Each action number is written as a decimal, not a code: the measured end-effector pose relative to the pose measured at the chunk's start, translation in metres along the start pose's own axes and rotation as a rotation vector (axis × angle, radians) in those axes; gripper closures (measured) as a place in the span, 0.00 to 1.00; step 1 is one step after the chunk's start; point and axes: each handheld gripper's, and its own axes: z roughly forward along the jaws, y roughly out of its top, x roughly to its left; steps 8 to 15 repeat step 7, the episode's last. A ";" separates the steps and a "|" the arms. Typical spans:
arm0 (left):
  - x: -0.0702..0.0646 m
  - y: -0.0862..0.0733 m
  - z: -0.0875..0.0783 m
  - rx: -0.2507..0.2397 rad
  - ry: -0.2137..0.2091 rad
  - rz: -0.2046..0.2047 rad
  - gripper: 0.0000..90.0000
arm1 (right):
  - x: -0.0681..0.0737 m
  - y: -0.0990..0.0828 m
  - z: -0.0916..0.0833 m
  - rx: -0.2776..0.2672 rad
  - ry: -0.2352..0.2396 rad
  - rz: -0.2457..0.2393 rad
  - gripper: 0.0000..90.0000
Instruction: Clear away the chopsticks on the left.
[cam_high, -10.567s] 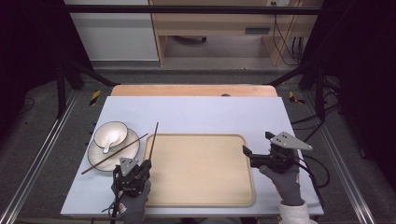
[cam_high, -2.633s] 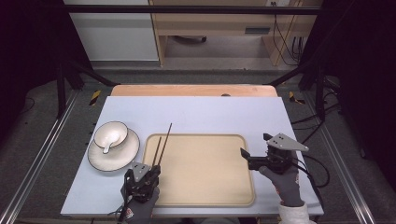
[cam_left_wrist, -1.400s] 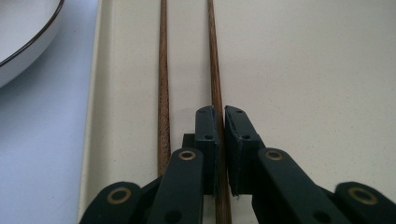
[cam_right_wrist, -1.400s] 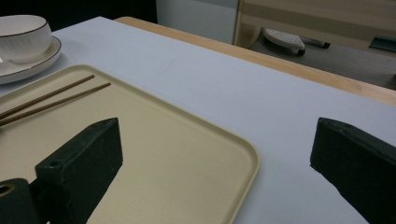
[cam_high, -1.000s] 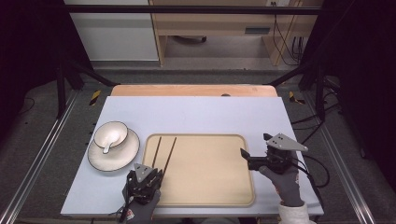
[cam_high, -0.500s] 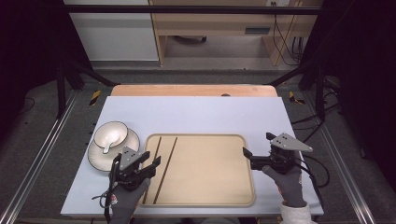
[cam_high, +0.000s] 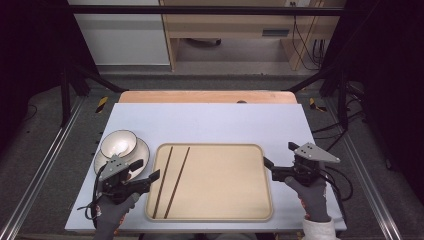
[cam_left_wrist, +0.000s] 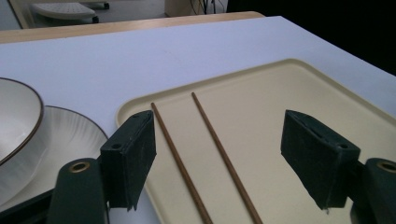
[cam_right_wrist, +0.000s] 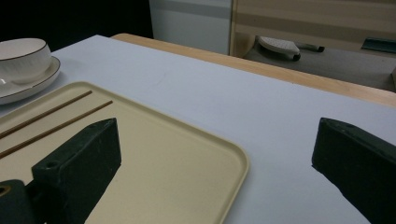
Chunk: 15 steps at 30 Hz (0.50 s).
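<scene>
Two thin brown chopsticks (cam_high: 170, 182) lie side by side, slightly slanted, on the left part of a beige tray (cam_high: 210, 146). My left gripper (cam_high: 146, 170) hangs at the tray's left edge, just off the chopsticks. Its jaws have just been opening and stand wide apart with nothing pressed between the pads. In the left gripper view (cam_left_wrist: 222, 144) the chopsticks (cam_left_wrist: 180, 161) rest on the tray (cam_left_wrist: 299, 74) below and beyond the jaws. My right gripper (cam_high: 270, 170) stands open at the tray's right edge, with only tray (cam_right_wrist: 233, 154) and table under it (cam_right_wrist: 224, 142).
A white bowl (cam_high: 119, 142) sits on a white plate (cam_high: 142, 152) left of the tray, close behind the left gripper. The white table top (cam_high: 210, 120) stretches out behind the tray. A wooden strip (cam_high: 200, 96) runs along the table's far edge.
The left gripper opened, let go of the chopsticks and drew back left off the tray. The chopsticks now lie flat on the tray. The right gripper stayed put.
</scene>
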 end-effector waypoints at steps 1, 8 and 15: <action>0.002 -0.001 -0.001 0.000 -0.003 0.003 0.28 | -0.001 0.000 -0.001 -0.001 -0.002 0.000 0.02; 0.008 -0.008 -0.005 0.002 0.007 0.006 0.27 | -0.004 -0.001 -0.001 -0.006 -0.010 0.008 0.02; 0.008 -0.008 -0.005 0.002 0.007 0.006 0.27 | -0.004 -0.001 -0.001 -0.006 -0.010 0.008 0.02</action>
